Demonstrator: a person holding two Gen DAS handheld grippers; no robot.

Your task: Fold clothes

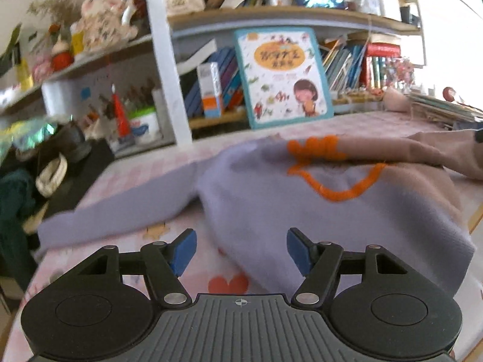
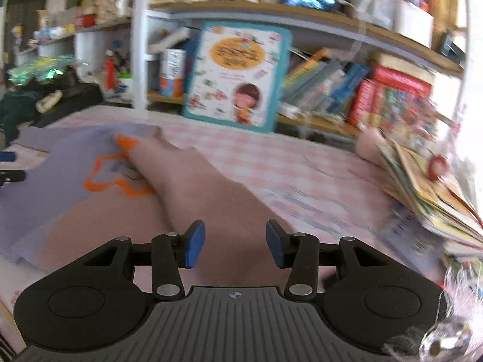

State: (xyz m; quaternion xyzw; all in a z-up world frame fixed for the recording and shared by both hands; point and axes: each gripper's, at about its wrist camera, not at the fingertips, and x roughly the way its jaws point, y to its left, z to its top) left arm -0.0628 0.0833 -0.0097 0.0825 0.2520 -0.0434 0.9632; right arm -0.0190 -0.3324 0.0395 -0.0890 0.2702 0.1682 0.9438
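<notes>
A lilac and dusty-pink sweater (image 1: 302,211) with an orange outline motif (image 1: 335,175) lies spread on the pink checked tablecloth. Its lilac sleeve (image 1: 126,202) stretches out to the left. My left gripper (image 1: 241,249) hovers open just before the sweater's near hem, nothing between its blue pads. In the right wrist view the pink half of the sweater (image 2: 193,187) is folded over towards the motif (image 2: 120,172). My right gripper (image 2: 235,242) stands open above the pink cloth, its pads not pressing on it. A part of the left gripper (image 2: 9,166) shows at the left edge.
Shelves crammed with books and toys run along the back, with a large picture book (image 1: 280,75) leaning against them. A pile of booklets (image 2: 428,187) lies on the table's right side. Dark bags and clutter (image 1: 45,166) sit off the table's left end.
</notes>
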